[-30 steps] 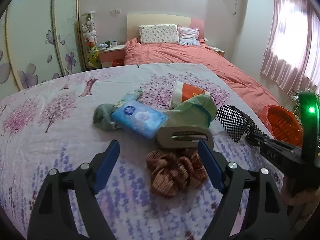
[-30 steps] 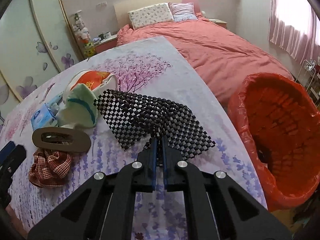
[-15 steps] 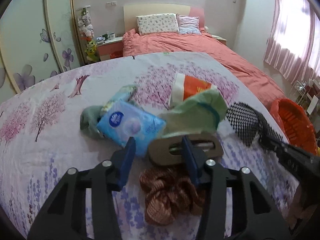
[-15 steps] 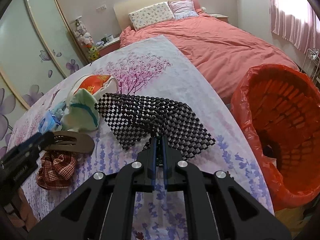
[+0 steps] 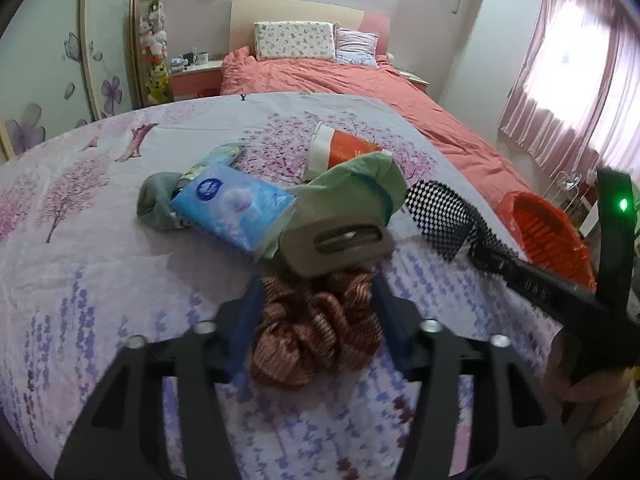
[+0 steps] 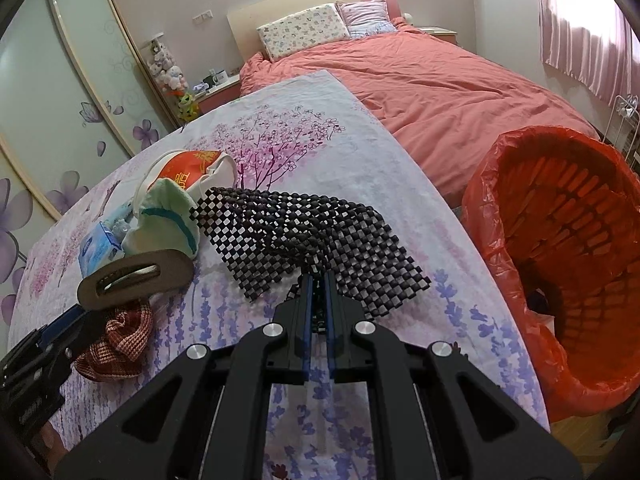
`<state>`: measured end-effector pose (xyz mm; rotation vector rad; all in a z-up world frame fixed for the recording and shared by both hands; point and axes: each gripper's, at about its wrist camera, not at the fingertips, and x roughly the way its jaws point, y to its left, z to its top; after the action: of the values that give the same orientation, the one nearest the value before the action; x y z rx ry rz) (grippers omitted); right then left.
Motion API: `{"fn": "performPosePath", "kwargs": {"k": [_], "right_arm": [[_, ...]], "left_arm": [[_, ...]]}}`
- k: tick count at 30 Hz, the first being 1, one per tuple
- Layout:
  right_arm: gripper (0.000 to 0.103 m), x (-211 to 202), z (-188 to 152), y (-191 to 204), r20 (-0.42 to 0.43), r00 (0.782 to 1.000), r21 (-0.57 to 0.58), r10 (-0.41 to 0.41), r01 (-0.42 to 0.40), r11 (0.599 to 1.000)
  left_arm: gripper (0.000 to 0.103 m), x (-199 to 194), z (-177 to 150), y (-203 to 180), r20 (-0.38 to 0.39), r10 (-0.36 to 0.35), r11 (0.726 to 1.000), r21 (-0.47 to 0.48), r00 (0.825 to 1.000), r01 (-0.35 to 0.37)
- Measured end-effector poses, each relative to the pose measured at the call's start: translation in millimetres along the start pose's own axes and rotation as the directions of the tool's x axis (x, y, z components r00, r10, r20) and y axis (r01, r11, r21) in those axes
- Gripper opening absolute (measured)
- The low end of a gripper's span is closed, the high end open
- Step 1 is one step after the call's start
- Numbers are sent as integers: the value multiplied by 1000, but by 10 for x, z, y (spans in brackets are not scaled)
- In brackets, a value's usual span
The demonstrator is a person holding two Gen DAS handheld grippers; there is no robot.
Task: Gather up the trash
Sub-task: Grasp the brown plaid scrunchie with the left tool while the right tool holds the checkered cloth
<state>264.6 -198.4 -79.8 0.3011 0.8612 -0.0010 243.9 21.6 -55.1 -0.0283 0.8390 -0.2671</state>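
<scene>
Floral bedsheet (image 6: 304, 128) carries the litter, and the red-lined basket (image 6: 568, 264) waits at its right edge. Your right gripper (image 6: 316, 280) pinches the black mesh mat (image 6: 304, 232): lift it clear before swinging. Your left gripper (image 5: 316, 300), jaws opening, straddles the checked cloth (image 5: 316, 336); settle lower, then close.

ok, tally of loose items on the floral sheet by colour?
Blue: 1, tissue pack
Green: 2, cloth, sock
Red: 2, checked rag, paper cup
Brown: 1, slotted piece
Black: 1, mesh mat
Total: 7
</scene>
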Motion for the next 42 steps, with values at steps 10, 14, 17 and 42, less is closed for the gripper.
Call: {"fn": "performPosePath", "kwargs": {"k": [10,14,17,42], "right_arm": [[6,-3,-1,13,1,1000,-7,-8,8,1000],[5,-23,-10,-8,7,1000,0,9,-9,1000],[5,-77,-35,4,13,1000,3,27,-27,1000],[4,-382,-31,266,69,995,-42,67,-65,997]], "left_arm": [[44,143,-143,-57,-45,27,999,32,999,-26],[25,21,-109,36,-18,17,1000,23,1000,-16],[20,-168,-67,170,28,36,999,22,999,-37],[61,-488,-153,880,20,84,995,-55,996,-83]]}}
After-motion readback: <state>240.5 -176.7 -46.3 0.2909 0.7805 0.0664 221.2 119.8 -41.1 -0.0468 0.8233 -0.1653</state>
